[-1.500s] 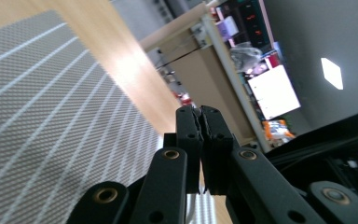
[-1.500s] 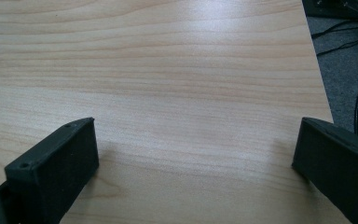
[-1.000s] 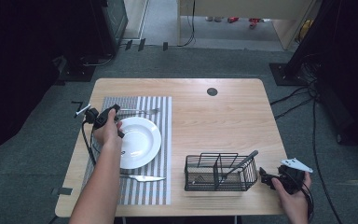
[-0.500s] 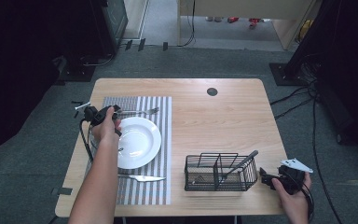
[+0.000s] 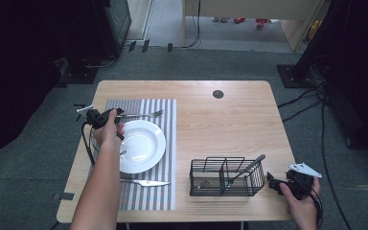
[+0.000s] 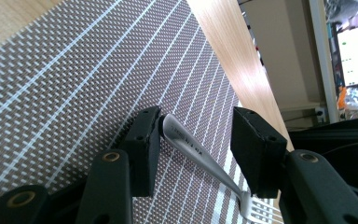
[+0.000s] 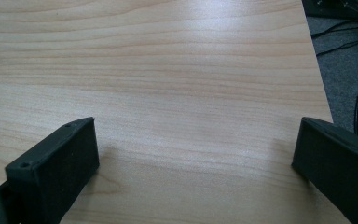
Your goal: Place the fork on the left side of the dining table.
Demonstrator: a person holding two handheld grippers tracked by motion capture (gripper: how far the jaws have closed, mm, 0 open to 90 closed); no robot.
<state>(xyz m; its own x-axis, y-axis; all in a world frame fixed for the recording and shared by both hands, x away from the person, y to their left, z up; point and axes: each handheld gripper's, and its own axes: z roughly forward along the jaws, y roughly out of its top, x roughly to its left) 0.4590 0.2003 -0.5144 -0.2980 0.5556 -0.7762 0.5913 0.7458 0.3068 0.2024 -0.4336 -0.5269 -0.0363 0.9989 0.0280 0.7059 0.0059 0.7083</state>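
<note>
**Fork on the mat, jaws letting go**

My left gripper (image 6: 196, 135) has just been opening; the fork (image 6: 200, 156) handle lies between its jaws on the striped placemat (image 6: 74, 79), touching one pad, clear of the other. Fork sits just behind the white plate (image 5: 141, 146). My right gripper (image 7: 196, 158) gapes wide over bare table (image 7: 177, 60), beside the wire basket (image 5: 225, 177).

the only lettering sat on the fork (image 6: 200, 156), seen in the left gripper view: a short line of small stamped characters ran along the upper side of its steel handle, near the handle's end. the stamp was too small and too slanted to be read. nothing else in the three views carried a legible word, number, brand or sign.
</note>
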